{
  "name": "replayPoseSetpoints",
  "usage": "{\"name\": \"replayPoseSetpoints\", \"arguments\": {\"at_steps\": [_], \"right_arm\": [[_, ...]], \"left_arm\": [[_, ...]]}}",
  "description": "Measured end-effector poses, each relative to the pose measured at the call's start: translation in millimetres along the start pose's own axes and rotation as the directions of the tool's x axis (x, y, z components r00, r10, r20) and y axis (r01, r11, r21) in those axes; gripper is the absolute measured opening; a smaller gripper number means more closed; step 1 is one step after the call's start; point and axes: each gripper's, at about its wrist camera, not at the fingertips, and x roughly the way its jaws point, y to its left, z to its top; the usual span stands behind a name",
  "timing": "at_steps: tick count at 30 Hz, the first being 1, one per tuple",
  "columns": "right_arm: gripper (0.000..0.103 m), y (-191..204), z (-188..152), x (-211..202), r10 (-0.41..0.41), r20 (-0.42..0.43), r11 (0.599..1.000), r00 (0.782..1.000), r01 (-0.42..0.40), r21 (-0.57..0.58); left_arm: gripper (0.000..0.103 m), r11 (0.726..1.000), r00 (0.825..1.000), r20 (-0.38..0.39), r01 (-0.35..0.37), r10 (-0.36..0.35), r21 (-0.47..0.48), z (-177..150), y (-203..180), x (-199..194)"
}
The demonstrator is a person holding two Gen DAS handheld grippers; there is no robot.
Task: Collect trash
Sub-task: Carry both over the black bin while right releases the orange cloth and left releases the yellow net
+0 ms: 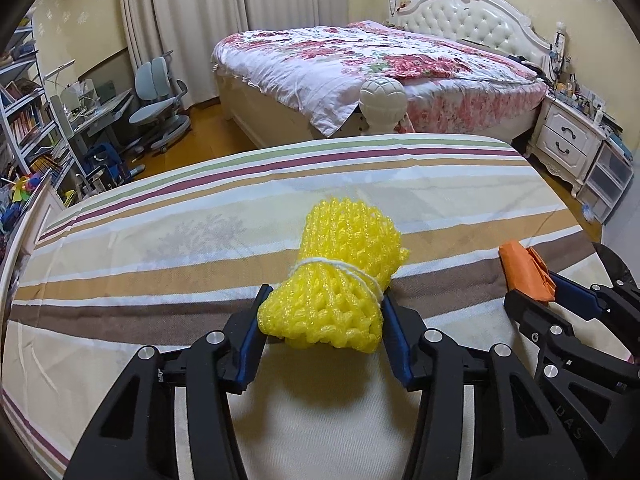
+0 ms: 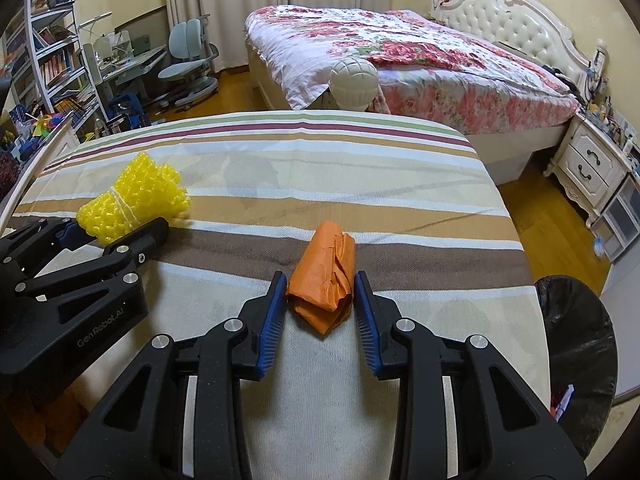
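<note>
The left gripper (image 1: pixel 324 320) has its blue ribbed pads pressed against both flanks of a yellow foam net bundle (image 1: pixel 340 280), a knobbly mesh roll cinched at its waist by thin white string, so that it flares at each end; the nearer end bulges toward the camera, clear of the cloth. The right gripper (image 2: pixel 320 304) is clamped on a crumpled orange paper wad (image 2: pixel 326 276), a creased, roughly tapered packet whose folded tip points at 6 o'clock. Both bundles sit over a striped bedsheet (image 1: pixel 160 240), a smooth woven cover banded in cream, tan, brown, maroon and green. The left wrist view shows the orange wad only at 3 o'clock, pinched in the other tool's black jaws; the right wrist view shows the yellow bundle at 9 o'clock, held by the left tool, and alone shows a black-lined trash bin (image 2: pixel 580 344) at 4 o'clock beside the sheet's edge, with scraps inside it. Beyond the sheet, at 12 o'clock, stands a rounded ribbed cream bedpost knob (image 1: pixel 382 100), then a bed with a floral pink quilt (image 1: pixel 340 56) and a tufted white headboard (image 1: pixel 468 20). A white nightstand (image 1: pixel 568 144) sits at 2 o'clock, a grey desk chair (image 1: pixel 160 96) and bookshelves (image 1: pixel 24 120) at 10 o'clock, pale curtains (image 1: pixel 180 8) behind, on a wooden floor.
</note>
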Motion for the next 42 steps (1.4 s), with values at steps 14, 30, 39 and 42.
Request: {"name": "replayPoseSetpoints", "arguments": {"at_steps": [14,30,39,42], "right_arm": [[0.033,-10.5,-39.0,-42.1,-0.013,0.028,1.000,1.000,0.013,0.001],[0.033,-52.5,-81.1,-115.8,-0.068,0.136,0.996,0.988,0.058,0.074],[0.034,-94.4,-94.0,-146.7,-0.135,0.185,0.984,0.973,0.109,0.144],[0.034,-110.2,-97.2,-151.4,-0.169,0.190,0.976,0.967,0.137,0.171]], "left_arm": [[0.051,1.000,0.999,0.043,0.026,-0.026,-0.003,-33.0,-23.3,-41.4],[0.051,0.996,0.985,0.153,0.073,-0.079,0.047,-57.2,-78.4,-102.7],[0.051,0.988,0.970,0.200,0.118,-0.137,0.102,-55.9,-125.8,-123.3],[0.051,0.982,0.965,0.206,0.137,-0.162,0.133,-52.0,-144.0,-125.3]]}}
